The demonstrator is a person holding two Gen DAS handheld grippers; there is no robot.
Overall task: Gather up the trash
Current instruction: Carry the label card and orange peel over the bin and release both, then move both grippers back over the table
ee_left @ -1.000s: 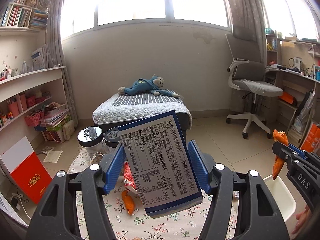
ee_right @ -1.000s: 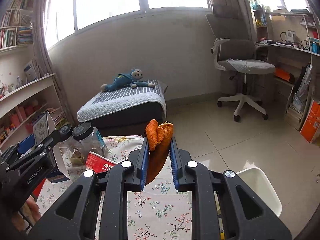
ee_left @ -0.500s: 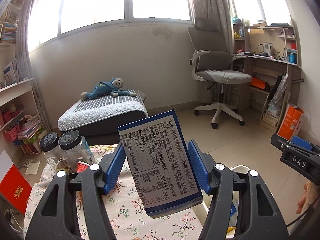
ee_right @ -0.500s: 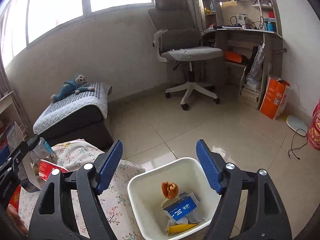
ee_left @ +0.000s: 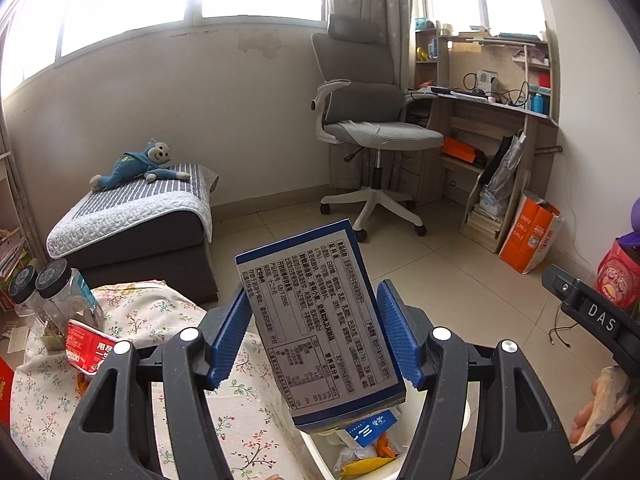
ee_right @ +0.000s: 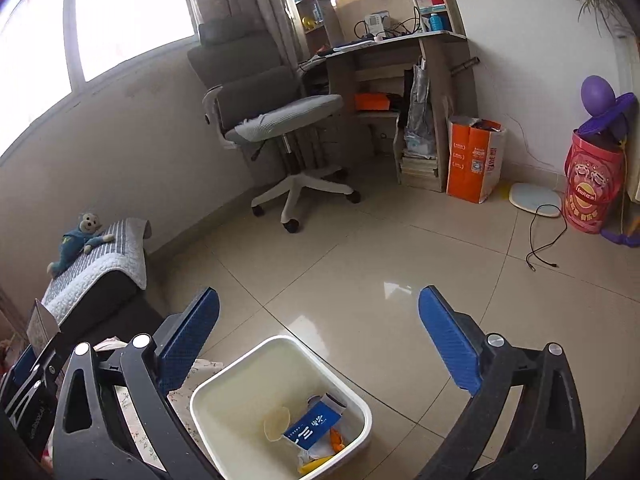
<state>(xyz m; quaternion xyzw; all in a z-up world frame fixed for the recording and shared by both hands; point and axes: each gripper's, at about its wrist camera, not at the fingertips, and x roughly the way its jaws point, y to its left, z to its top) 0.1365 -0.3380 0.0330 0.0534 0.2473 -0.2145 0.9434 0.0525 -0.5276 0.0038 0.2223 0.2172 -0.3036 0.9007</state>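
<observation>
The left tool (ee_left: 314, 340) is clamped on a blue-edged carton (ee_left: 316, 328), blue pads pressing both long sides. The carton's long axis tilts from 5 o'clock up to 11 o'clock, printed label facing the camera, its lower end hanging over the white bin (ee_right: 352, 398). In the right wrist view the right tool (ee_right: 320, 340) stands wide apart with nothing between its pads, its jaws having just been opening. The bin sits on the floor at 6 o'clock, holding a blue box (ee_right: 314, 426), a paper cup (ee_right: 276, 424) and yellow and orange scraps. The floral-clothed worktop (ee_left: 132, 320) edge touches or nearly touches the bin's left rim at 8 o'clock. Bare tiled floor (ee_right: 360, 264) spreads toward 12 and 2 o'clock; an office chair (ee_right: 272, 120) stands well apart at 11 o'clock.
</observation>
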